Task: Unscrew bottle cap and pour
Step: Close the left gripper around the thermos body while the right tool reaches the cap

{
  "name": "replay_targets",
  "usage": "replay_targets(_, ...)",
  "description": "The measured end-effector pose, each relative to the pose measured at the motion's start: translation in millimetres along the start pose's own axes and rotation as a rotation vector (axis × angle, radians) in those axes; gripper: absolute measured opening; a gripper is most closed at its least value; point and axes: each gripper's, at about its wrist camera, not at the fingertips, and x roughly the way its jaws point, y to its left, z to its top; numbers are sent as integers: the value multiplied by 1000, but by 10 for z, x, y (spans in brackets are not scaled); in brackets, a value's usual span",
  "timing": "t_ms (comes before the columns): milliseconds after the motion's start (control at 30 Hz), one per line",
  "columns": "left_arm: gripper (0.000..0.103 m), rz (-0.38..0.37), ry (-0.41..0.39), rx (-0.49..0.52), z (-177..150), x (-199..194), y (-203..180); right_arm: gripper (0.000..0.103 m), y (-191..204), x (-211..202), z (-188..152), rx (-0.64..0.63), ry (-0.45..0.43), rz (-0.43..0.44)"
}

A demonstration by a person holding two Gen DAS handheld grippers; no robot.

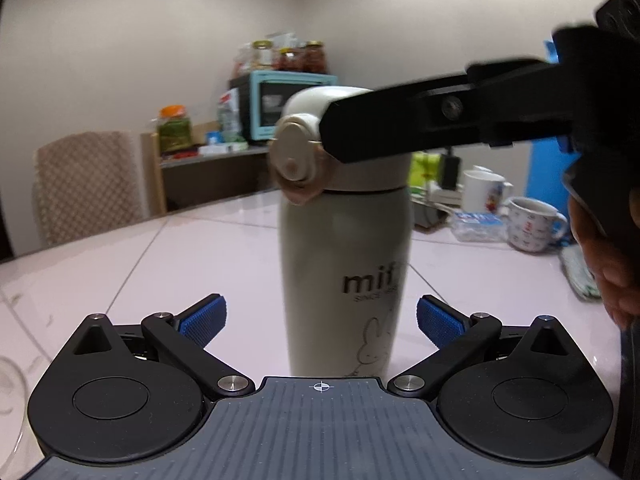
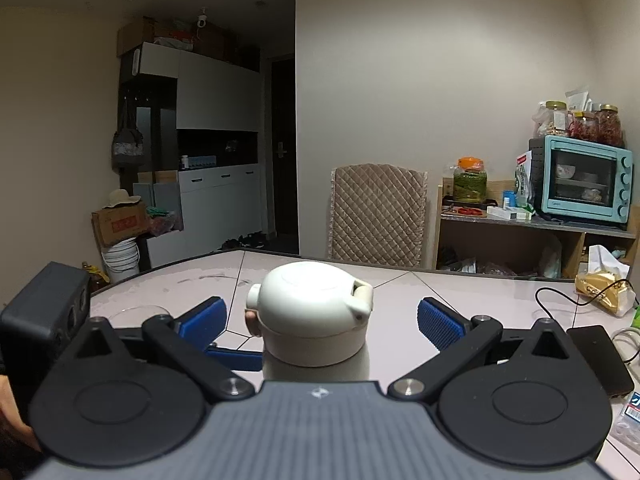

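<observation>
Cream-coloured, matte and cylindrical, the thermos bottle (image 1: 344, 248) stands upright on the glossy pale tiled desk (image 1: 140, 256). Its domed flip-top cap (image 2: 316, 308) sits between the ribbed blue pads of the wide-spread right tool (image 2: 322, 320). The left tool (image 1: 322, 320), jaws equally wide, flanks the bottle's lower body.

There is one cream bottle (image 1: 344, 248) with one cap (image 2: 314, 312) on it, standing on one table (image 1: 160, 260). Two grippers are seen, the left gripper (image 1: 321, 320) and the right gripper (image 2: 321, 318), each with two blue pads. On the far right of the table stand two mugs (image 1: 534, 224). One light blue oven (image 2: 582, 178) is on the far shelf, with three jars (image 2: 584, 122) on top. One chair (image 2: 378, 216) stands behind the table, and one jar with orange lid (image 2: 471, 180) beside the oven.
</observation>
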Motion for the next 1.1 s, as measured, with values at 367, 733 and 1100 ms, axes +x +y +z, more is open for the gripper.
replay_targets(367,103,-66,-72,64,-20,43,-29,103,54,-61,-94,-46,-45,15)
replay_targets(733,103,-64,-72,70,-72,101,-141,103,76,-100,-69,-60,-67,50)
replay_targets(1100,100,-61,-57,51,-91,127,-141,103,-73,-125,-19,-16,-73,87)
